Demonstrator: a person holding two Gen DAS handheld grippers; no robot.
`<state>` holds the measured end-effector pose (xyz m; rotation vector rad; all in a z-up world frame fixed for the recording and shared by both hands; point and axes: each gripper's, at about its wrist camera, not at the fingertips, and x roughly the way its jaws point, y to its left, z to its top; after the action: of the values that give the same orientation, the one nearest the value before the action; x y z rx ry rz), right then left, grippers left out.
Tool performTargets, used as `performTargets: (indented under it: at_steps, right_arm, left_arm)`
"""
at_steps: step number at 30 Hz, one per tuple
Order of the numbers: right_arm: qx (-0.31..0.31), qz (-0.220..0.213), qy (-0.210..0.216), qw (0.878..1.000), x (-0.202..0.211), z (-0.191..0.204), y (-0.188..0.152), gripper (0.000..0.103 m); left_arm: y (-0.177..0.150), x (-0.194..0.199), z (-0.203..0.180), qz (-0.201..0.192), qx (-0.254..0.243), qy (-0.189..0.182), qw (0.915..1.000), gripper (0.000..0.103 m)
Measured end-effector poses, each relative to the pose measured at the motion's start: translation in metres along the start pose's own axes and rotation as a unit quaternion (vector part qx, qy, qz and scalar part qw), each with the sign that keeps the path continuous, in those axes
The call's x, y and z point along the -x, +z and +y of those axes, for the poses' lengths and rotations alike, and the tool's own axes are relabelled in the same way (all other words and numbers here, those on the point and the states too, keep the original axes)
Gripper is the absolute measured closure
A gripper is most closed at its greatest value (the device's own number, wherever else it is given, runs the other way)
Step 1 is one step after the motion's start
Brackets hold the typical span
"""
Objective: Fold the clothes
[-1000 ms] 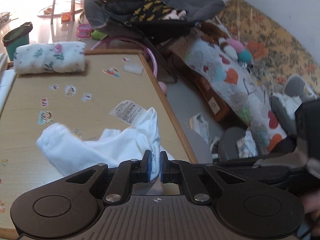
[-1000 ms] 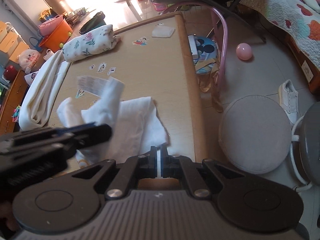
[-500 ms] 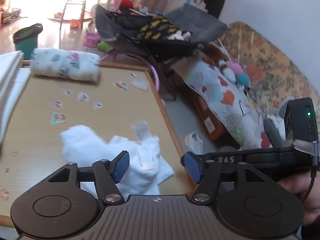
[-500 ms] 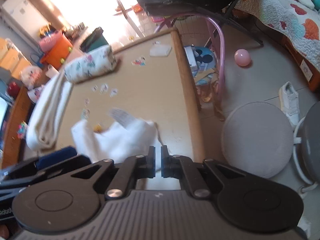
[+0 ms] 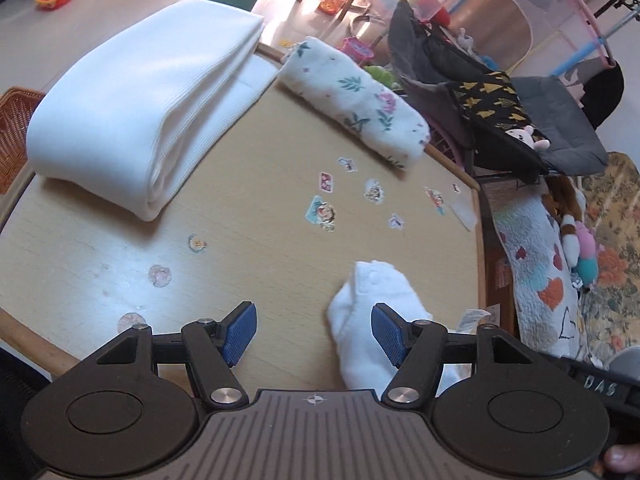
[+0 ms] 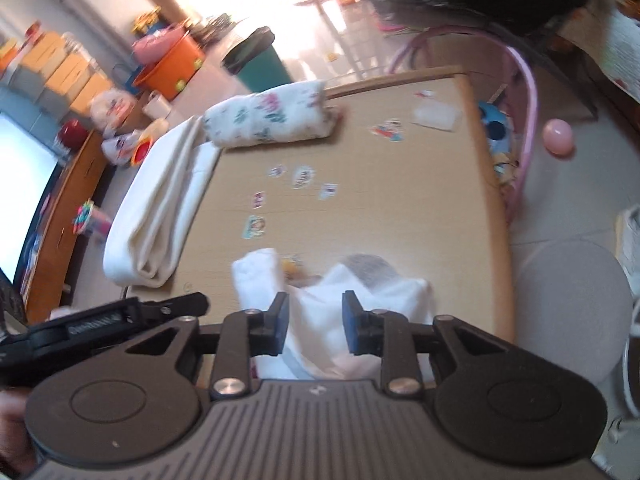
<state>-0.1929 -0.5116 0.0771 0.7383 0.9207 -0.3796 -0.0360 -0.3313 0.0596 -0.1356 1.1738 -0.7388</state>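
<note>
A small white garment (image 5: 374,312) lies crumpled near the front right edge of the wooden table (image 5: 260,248); it also shows in the right wrist view (image 6: 320,312). My left gripper (image 5: 314,334) is open and empty over bare table, with the garment at its right pad (image 5: 386,340). My right gripper (image 6: 314,320) is open with the garment lying below and between its jaws, not gripped. The left gripper's body (image 6: 100,324) shows at the left of the right wrist view.
A folded cream blanket (image 5: 136,100) and a rolled floral cloth (image 5: 356,104) lie at the table's far side. Stickers (image 5: 322,208) dot the tabletop. A round grey stool (image 6: 572,304), a pink ball (image 6: 558,142) and clutter stand beside the table's right edge.
Both grippers have opened and let go of the white garment, which dropped onto the table. The left gripper has swung left, away from the garment.
</note>
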Motion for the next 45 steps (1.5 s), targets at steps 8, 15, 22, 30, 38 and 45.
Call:
performTargets:
  at_steps: [8,15,22,30,38,45]
  right_arm:
    - [0.09,0.087,-0.034,0.992,-0.048,0.046,0.023,0.072]
    - [0.12,0.073,-0.056,0.989,-0.041,0.052,0.017,0.101]
    - [0.066,0.018,-0.077,0.995,0.001,0.024,0.007,0.101]
    - [0.01,0.029,-0.09,0.995,-0.022,-0.016,-0.015,0.099]
    - [-0.022,-0.012,-0.061,0.998,0.002,-0.027,-0.026,0.095]
    - [-0.004,0.018,-0.032,0.999,0.011,-0.022,-0.041,0.091]
  left_arm:
    - [0.002,-0.009,0.009,0.008,0.008,0.007,0.9999,0.038]
    - [0.004,-0.011,0.013,0.017,0.006,0.005,0.9998,0.038]
    - [0.002,-0.01,0.001,0.011,-0.011,-0.015,0.9998,0.038]
    - [-0.017,-0.016,-0.036,0.023,-0.08,-0.061,0.9947,0.038]
    - [-0.035,-0.044,-0.062,0.067,-0.176,-0.056,0.9805,0.038]
    - [-0.037,-0.057,-0.059,0.073,-0.164,-0.058,0.982,0.038]
